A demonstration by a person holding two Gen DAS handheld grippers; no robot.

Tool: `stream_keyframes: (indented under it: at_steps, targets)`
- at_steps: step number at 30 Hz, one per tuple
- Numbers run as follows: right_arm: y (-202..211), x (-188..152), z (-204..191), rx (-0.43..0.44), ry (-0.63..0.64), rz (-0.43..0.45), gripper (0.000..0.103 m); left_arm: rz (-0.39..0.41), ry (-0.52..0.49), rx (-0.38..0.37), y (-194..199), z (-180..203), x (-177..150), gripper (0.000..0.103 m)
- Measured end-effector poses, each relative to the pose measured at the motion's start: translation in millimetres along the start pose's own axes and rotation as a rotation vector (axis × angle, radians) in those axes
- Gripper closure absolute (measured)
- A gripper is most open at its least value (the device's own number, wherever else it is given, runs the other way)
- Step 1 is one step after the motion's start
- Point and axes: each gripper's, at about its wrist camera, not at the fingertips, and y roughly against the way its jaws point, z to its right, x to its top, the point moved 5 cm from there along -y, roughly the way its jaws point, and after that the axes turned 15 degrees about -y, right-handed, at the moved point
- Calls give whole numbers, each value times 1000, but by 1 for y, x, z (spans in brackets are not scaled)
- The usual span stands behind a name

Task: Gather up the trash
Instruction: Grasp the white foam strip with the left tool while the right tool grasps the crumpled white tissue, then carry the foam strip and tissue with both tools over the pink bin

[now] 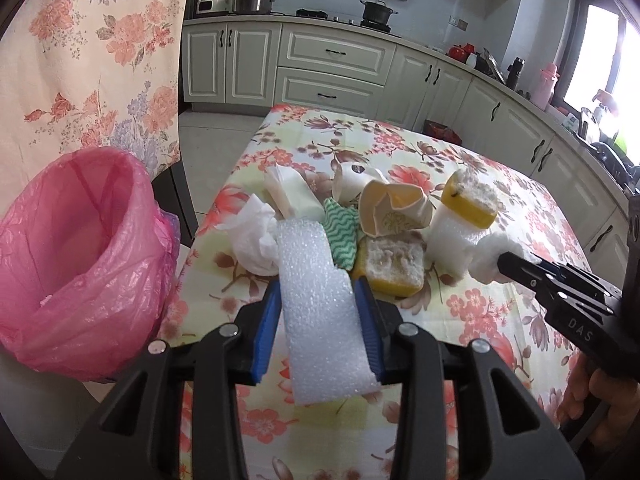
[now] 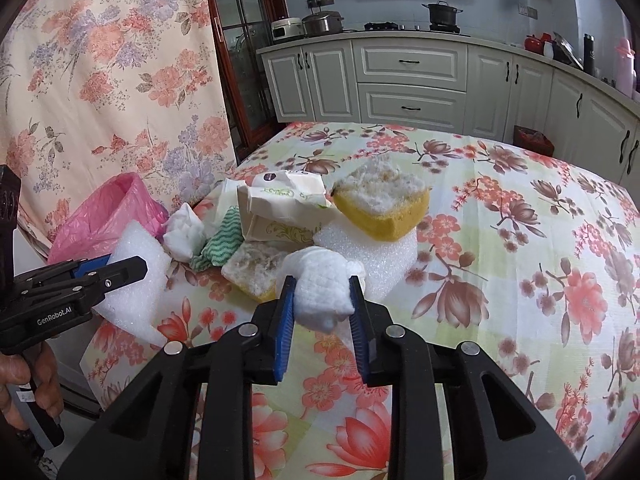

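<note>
With the left gripper [image 1: 318, 316] clamped on the foam strip [image 1: 320, 304] and the right gripper [image 2: 322, 304] on a wadded paper towel [image 2: 320, 292], the pink-lined bin [image 1: 80, 264] lies leftward, nearer the left hand.

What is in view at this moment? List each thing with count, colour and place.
foam strip: one, white, between the left tongs
cloth wad: one, white, between the right tongs
sponges: two, yellow, one on a foam block, one on the tablecloth
crushed cups: two, cream, mid pile
rag: one, green-white, mid pile
tissue: one, white, left of pile
bin bag: one, pink, left of table
left tongs: shut
right tongs: shut
</note>
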Motion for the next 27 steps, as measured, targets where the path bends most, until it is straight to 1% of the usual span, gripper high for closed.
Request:
stream_keyframes:
  at_steps: [9, 18, 27]
  targets:
    - [11, 16, -20, 23, 21, 40, 78, 62, 22, 42, 26, -31, 12, 66]
    - [15, 33, -44, 50, 44, 67, 78, 113, 46, 107, 54, -70, 22, 66]
    - [14, 51, -82, 95, 84, 85, 78, 147, 88, 177, 76, -116, 24, 66]
